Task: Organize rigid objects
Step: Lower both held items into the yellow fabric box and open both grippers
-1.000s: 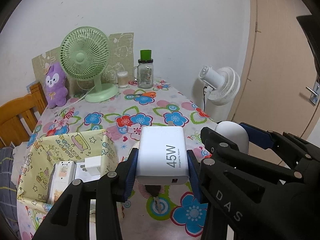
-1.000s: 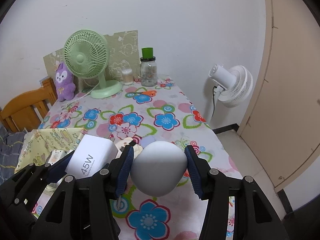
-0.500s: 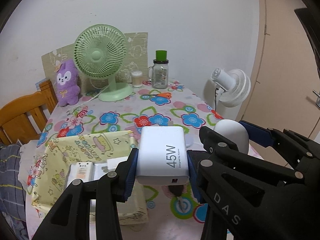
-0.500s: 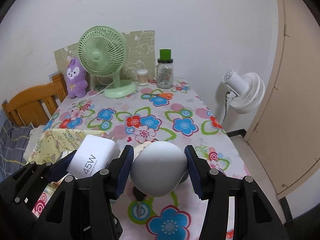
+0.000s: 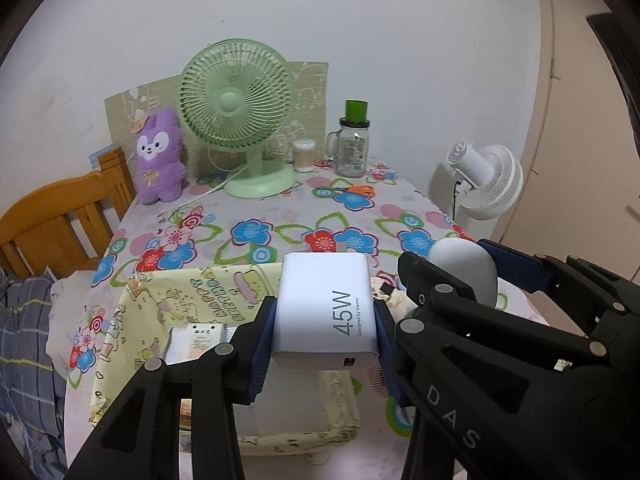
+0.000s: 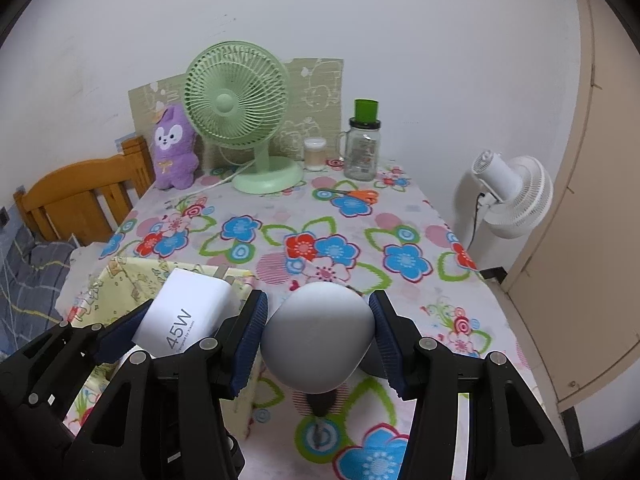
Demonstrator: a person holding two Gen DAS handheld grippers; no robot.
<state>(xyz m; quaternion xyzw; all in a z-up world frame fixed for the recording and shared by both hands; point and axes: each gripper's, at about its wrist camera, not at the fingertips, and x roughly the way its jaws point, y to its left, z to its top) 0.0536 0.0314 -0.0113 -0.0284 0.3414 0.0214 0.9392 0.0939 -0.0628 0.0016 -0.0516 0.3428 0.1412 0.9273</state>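
Note:
My left gripper (image 5: 325,334) is shut on a white 45W charger (image 5: 326,312) and holds it above the yellow patterned fabric box (image 5: 188,292). The box holds a white remote-like device (image 5: 196,340) and other white items. My right gripper (image 6: 318,338) is shut on a white egg-shaped device (image 6: 318,336), held above the table just right of the box (image 6: 120,292). The charger (image 6: 184,316) and left gripper (image 6: 156,320) show at lower left in the right wrist view; the egg-shaped device (image 5: 466,268) and the right gripper (image 5: 456,270) show at right in the left wrist view.
On the floral tablecloth (image 6: 360,216) at the back stand a green desk fan (image 6: 240,112), a purple plush (image 6: 174,148), a glass jar with green lid (image 6: 362,144), a small cup (image 6: 315,154) and orange scissors (image 6: 356,194). A wooden chair (image 6: 80,196) is left, a white floor fan (image 6: 510,196) right.
Both grippers have shifted left with their objects. The charger has come over the fabric box, and the egg-shaped device has come next to the box's right wall.

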